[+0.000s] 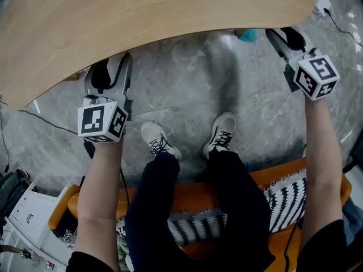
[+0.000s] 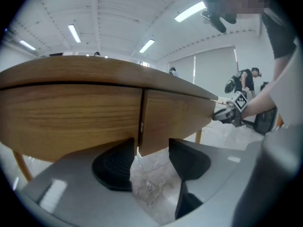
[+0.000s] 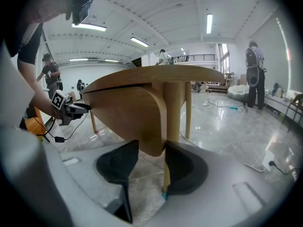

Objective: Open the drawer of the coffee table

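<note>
My cubes show black-and-white square markers [image 1: 93, 120], patterns rather than words. My left gripper [image 2: 151, 163] has its jaws spread. The lower left corner of the drawer front [image 2: 177, 119] sits just above the gap, beside the seam with the next panel [image 2: 71, 117]. My right gripper [image 3: 151, 167] flanks that front's rounded far end, pads close on both sides, though I cannot tell whether they press. In the head view the coffee table [image 1: 142, 16] top hides both grippers' tips and the drawer.

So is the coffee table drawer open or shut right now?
Looks shut. In the left gripper view the drawer front lies flush with the panel beside it, and in the head view nothing juts past the tabletop.
</note>
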`<state>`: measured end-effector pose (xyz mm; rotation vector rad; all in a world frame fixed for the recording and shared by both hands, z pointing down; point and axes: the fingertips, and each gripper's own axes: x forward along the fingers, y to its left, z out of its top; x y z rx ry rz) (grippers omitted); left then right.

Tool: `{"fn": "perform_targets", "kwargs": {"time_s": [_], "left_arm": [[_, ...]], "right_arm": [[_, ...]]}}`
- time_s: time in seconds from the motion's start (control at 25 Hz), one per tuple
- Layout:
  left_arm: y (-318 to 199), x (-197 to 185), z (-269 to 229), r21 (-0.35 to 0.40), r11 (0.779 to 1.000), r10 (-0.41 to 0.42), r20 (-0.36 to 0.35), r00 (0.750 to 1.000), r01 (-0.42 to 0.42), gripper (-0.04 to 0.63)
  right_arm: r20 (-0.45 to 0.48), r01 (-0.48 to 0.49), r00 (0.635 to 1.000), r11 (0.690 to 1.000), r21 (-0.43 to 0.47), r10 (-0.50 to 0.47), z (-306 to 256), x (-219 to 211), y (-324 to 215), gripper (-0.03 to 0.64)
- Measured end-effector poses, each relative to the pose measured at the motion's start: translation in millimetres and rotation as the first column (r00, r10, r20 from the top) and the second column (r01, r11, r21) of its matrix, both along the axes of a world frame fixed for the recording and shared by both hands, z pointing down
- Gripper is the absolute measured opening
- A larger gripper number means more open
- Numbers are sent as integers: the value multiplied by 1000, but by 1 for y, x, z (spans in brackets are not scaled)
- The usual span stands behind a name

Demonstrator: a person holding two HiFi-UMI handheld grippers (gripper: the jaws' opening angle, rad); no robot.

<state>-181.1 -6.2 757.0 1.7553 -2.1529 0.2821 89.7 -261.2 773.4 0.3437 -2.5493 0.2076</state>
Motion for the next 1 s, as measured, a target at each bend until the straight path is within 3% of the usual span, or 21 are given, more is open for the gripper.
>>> {"fn": "perform_targets", "kwargs": {"time_s": [0.12, 0.4, 0.68, 0.8, 1.0], "left_arm": [[-7, 11, -2, -5, 998, 62, 44, 997, -62, 252], [-8, 12, -7, 60, 998, 5, -57, 998, -2, 250], [6, 25, -7, 45, 999, 25, -64, 998, -22, 230], [18, 31, -7, 23, 999, 41, -45, 998, -40, 218], [8, 25, -11, 31, 993, 114, 17, 993, -114, 222]], "right_arm": [[-18, 19, 1000, 1000, 8, -19, 1, -2, -2, 181], [-26, 33, 999, 999, 5, -33, -1, -4, -1, 183], [-29, 54, 998, 999, -1, -54, 0, 8, 12, 181], [-55, 90, 994, 996, 12, -89, 1, 21, 24, 178], [-145, 191, 974, 975, 110, -174, 3, 15, 27, 183]]}}
